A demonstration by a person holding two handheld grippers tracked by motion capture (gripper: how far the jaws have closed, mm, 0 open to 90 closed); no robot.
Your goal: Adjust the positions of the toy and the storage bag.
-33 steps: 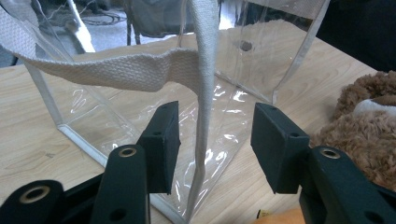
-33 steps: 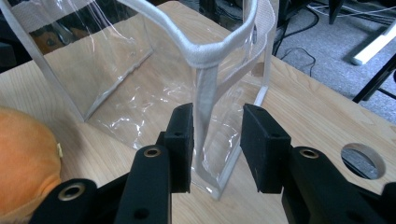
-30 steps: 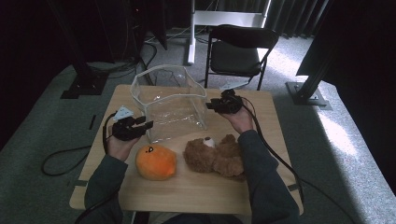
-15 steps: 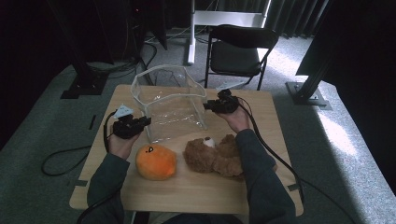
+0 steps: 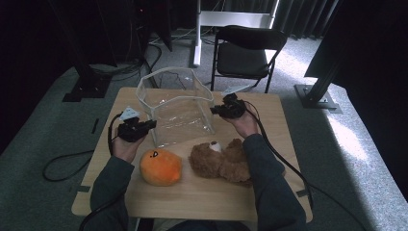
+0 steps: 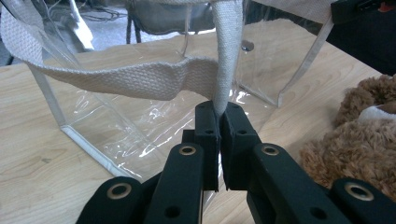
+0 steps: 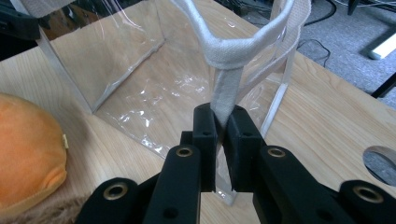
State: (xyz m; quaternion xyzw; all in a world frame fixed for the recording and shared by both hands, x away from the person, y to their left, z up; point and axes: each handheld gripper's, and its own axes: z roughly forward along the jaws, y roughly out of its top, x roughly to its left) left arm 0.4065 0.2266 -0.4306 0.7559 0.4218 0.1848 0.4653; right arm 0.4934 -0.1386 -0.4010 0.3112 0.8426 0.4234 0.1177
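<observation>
Both grippers have shifted only slightly over the last second, the left one drifting a little toward the lower left of the high view and the right one holding near the bag's right edge, with the clear bag [image 5: 175, 113] staying upright between them.

Nearest the bottom of the high view, the person's sleeves come in over the wooden table [image 5: 202, 197]. Just above them lie the orange plush [image 5: 160, 166] at lower centre-left and the brown teddy bear [image 5: 222, 159] beside it to the right, the two close together but apart from the bag's front wall.

Higher in the frame, the left gripper [image 5: 144, 126] sits at the bag's left front corner. In the left gripper view its jaws are pressed together on a white woven strap [image 6: 224, 65] that rises straight up from between the pads and bends off to the upper left of that frame; the left gripper [image 6: 219, 123] pinches it with no gap showing around the webbing. The teddy bear fills the right edge of that view.

At centre right of the high view, the right gripper [image 5: 222, 109] meets the bag's right rim. In the right gripper view, the right gripper [image 7: 221, 122] is likewise clamped on the other handle strap [image 7: 229, 93], which climbs to a loop at the top centre. The orange plush shows at the left edge there.

Beyond the table, at the top of the high view, stands a black folding chair [image 5: 245, 53].
</observation>
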